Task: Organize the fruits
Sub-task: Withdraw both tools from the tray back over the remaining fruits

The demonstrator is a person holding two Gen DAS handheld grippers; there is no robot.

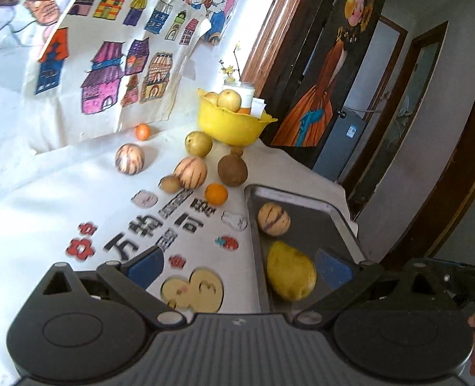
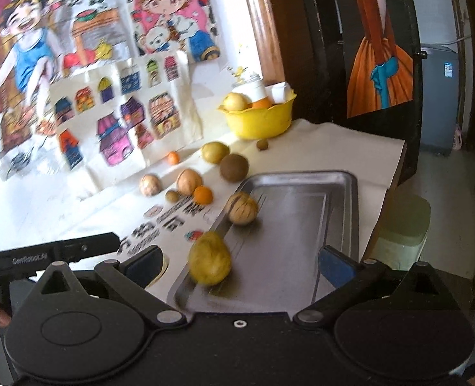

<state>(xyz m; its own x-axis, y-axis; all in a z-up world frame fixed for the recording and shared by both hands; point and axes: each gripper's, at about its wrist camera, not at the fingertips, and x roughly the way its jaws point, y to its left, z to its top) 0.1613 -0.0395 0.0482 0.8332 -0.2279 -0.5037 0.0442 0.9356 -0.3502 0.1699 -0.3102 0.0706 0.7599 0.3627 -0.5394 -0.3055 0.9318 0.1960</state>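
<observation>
Both claws stand wide with nothing between their blue pads. Seen from the left wrist, the left claw [image 1: 240, 267] hangs over the near left rim of the metal tray [image 1: 334, 222], and the yellow mango [image 1: 290, 271] lies in the tray just ahead of it, closer to the right pad. A striped melon [image 1: 274, 218] sits in the tray at 12 o'clock from the mango, apart from it.

From the right wrist, the right claw [image 2: 240, 265] hovers above the tray's near end. The mango [image 2: 210, 258] lies toward its left pad, at about 11 o'clock, hard by the tray's left wall, with the striped melon [image 2: 241, 208] farther up that same wall. The tray's right half is bare metal, and its right rim runs near the surface's edge, where the white cloth [image 2: 350, 148] drops off.

At 11 o'clock from the tray, loose fruit crowds the cloth: an orange [image 1: 216, 194], a brown round fruit [image 1: 232, 170], two more striped melons [image 1: 190, 172] [image 1: 129, 163], a small kiwi [image 1: 170, 183], a yellow-green fruit [image 1: 198, 143] and a small tangerine [image 1: 142, 131]. A yellow bowl [image 1: 231, 125] holding fruit stands at the far end, close to the wall drawings [image 1: 115, 74]. The printed cloth at 9 o'clock from the tray is free.
</observation>
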